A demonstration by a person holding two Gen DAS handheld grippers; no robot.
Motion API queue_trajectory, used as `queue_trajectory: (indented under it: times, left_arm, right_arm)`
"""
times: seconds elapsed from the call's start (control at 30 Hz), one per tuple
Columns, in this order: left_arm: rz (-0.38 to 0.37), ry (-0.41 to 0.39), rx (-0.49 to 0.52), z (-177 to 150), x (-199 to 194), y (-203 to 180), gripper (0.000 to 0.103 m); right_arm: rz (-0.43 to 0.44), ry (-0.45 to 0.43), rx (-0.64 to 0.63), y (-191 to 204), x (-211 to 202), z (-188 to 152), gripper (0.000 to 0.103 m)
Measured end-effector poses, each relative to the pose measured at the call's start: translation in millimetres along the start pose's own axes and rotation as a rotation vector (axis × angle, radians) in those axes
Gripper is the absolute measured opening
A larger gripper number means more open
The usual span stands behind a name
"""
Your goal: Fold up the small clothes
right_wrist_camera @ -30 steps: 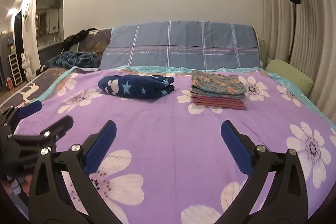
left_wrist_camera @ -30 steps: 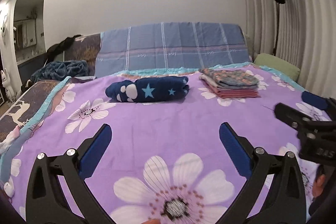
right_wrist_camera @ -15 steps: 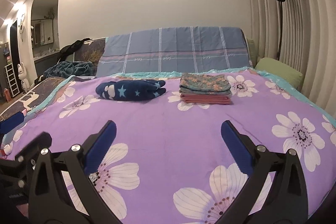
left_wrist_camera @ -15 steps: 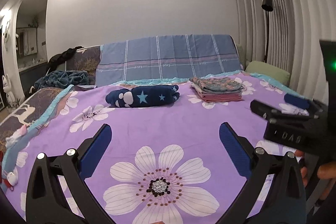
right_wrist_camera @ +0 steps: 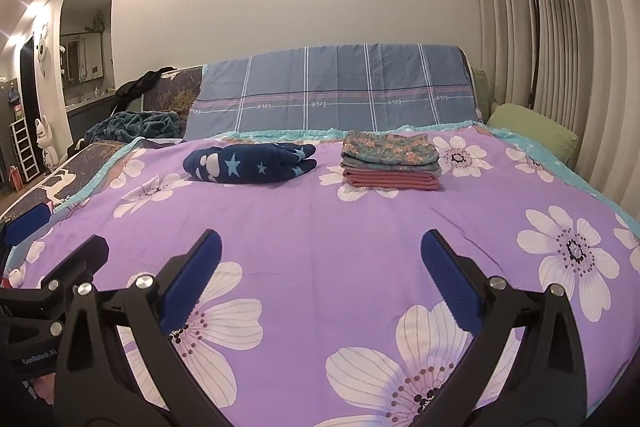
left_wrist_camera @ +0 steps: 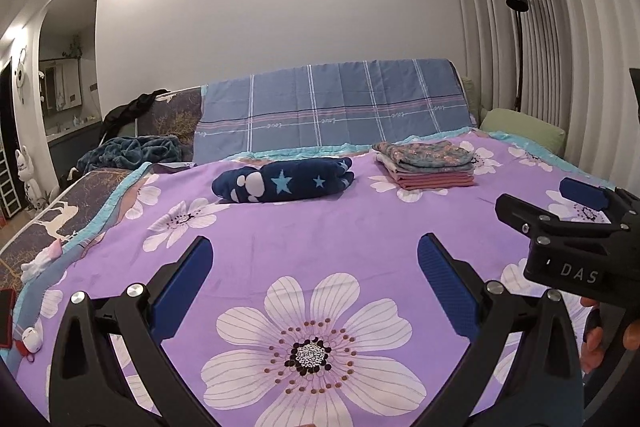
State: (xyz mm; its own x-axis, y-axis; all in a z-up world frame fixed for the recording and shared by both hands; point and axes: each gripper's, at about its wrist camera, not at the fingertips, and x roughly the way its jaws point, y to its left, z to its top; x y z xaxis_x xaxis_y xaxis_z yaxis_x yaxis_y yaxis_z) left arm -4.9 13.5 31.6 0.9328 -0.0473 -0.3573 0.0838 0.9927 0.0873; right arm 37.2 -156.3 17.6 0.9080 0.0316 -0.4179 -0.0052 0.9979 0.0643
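A dark blue garment with stars [left_wrist_camera: 286, 179] [right_wrist_camera: 252, 167] lies bunched at the far middle of the purple flowered bedspread [left_wrist_camera: 320, 239] [right_wrist_camera: 320, 227]. To its right sits a neat stack of folded clothes [left_wrist_camera: 428, 163] [right_wrist_camera: 390, 159], floral pieces on top and a pink one beneath. My left gripper [left_wrist_camera: 314, 273] hovers open over the near part of the bed, nothing between its blue pads. My right gripper [right_wrist_camera: 320, 265] is open too, likewise empty and well short of the clothes. Each gripper shows at the edge of the other's view.
A blue checked cover [left_wrist_camera: 328, 111] drapes the headboard. A green pillow [right_wrist_camera: 532, 131] lies at the far right by curtains and a black floor lamp [right_wrist_camera: 534, 27]. A teal blanket [left_wrist_camera: 132, 151] is heaped at the far left. A hand [left_wrist_camera: 612, 339] holds the right gripper.
Both grippers have drawn back toward the near edge of the bed and tilted upward; the clothes look farther off. Both stayed open and empty.
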Motion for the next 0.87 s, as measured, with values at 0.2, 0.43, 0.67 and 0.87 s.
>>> queue_trajectory:
  times: [0.2,0.43,0.67,0.87]
  left_arm:
    - [0.009,0.012,0.018,-1,1,-5,0.102]
    - [0.016,0.027,0.030,-4,4,-8,0.102]
    - [0.010,0.044,0.008,-6,8,-4,0.102]
    - [0.010,0.058,-0.003,-7,11,0,0.102]
  right_arm:
    - [0.003,0.005,-0.010,2,1,-2,0.101]
    - [0.005,0.012,-0.016,4,1,-3,0.101]
    - [0.008,0.022,-0.028,8,3,-4,0.101]
    - [0.009,0.030,-0.033,11,6,-5,0.101]
